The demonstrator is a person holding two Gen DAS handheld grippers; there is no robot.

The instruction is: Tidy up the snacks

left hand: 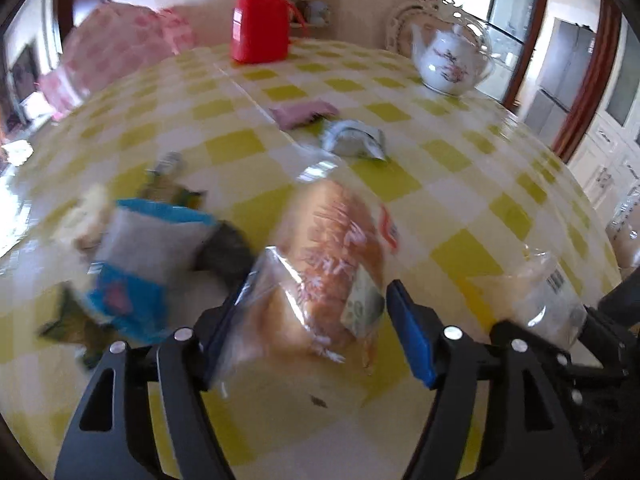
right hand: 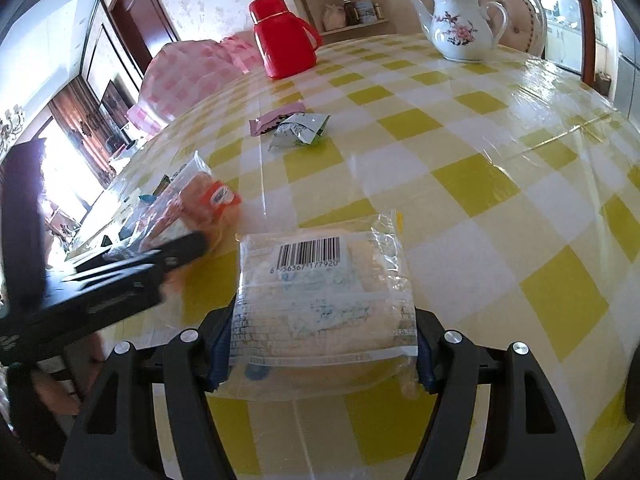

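Nearest me, my right hand-held gripper (right hand: 322,344) pinches the flat clear-wrapped pastry (right hand: 324,292), both pads pressed on its side edges, barcode end pointing away across the counter (right hand: 480,184). My left hand-held gripper (left hand: 316,320) stands spread around the bagged bread loaf (left hand: 324,264): the left pad touches the wrapper, the right pad stands just clear, so I judge the loaf released and lying on the counter. Its long axis runs away from me, roughly in line with the fingers, so the left hand is the nearer one to it. Just left of the loaf lies a blue snack bag (left hand: 136,264). Farther off sit a pink wrapped bar (left hand: 304,114) and a silver-green packet (left hand: 354,142), touching or nearly so. Beyond them stand the red flask (left hand: 260,20) and white teapot (left hand: 452,60).
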